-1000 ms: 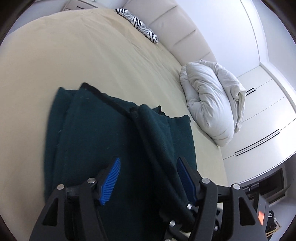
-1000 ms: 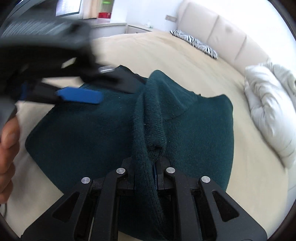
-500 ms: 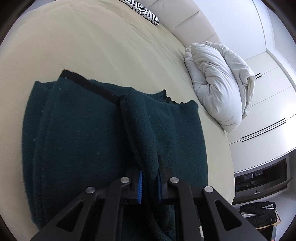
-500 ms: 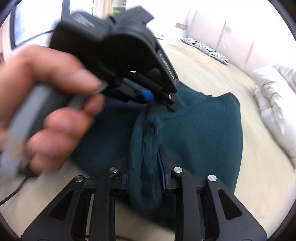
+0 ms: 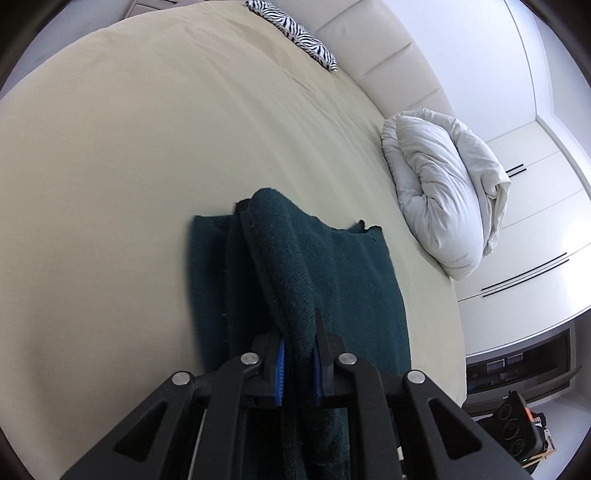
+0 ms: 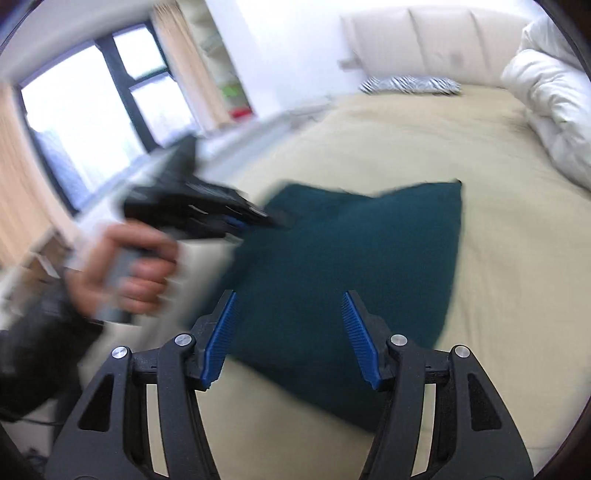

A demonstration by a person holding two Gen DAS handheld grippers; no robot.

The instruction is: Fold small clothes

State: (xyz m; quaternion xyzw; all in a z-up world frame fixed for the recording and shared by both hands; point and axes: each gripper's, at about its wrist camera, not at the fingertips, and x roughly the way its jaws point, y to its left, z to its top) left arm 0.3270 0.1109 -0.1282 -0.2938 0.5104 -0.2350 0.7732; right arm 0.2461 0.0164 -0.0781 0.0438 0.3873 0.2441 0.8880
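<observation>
A dark teal knitted garment (image 5: 332,280) lies folded on the beige bed. My left gripper (image 5: 298,363) is shut on a raised ridge of it, the knit pinched between the blue pads. From the right wrist view the same teal garment (image 6: 351,266) lies flat, and the left gripper (image 6: 266,221) shows blurred at its left edge, held by a hand (image 6: 129,273). My right gripper (image 6: 288,332) hovers over the garment's near part with its jaws opening. Nothing is pressed between its blue pads (image 6: 221,336).
A bunched white duvet (image 5: 443,192) lies at the bed's right side, and a zebra-print pillow (image 5: 295,33) sits by the padded headboard (image 5: 388,66). White wardrobes (image 5: 535,229) stand to the right. A window (image 6: 92,122) with curtains is beyond the bed's left side.
My left gripper closed on the garment's ridge and pulled it across the bed. My right gripper let go of the fold, opened, and swung away so the garment now lies flat below it.
</observation>
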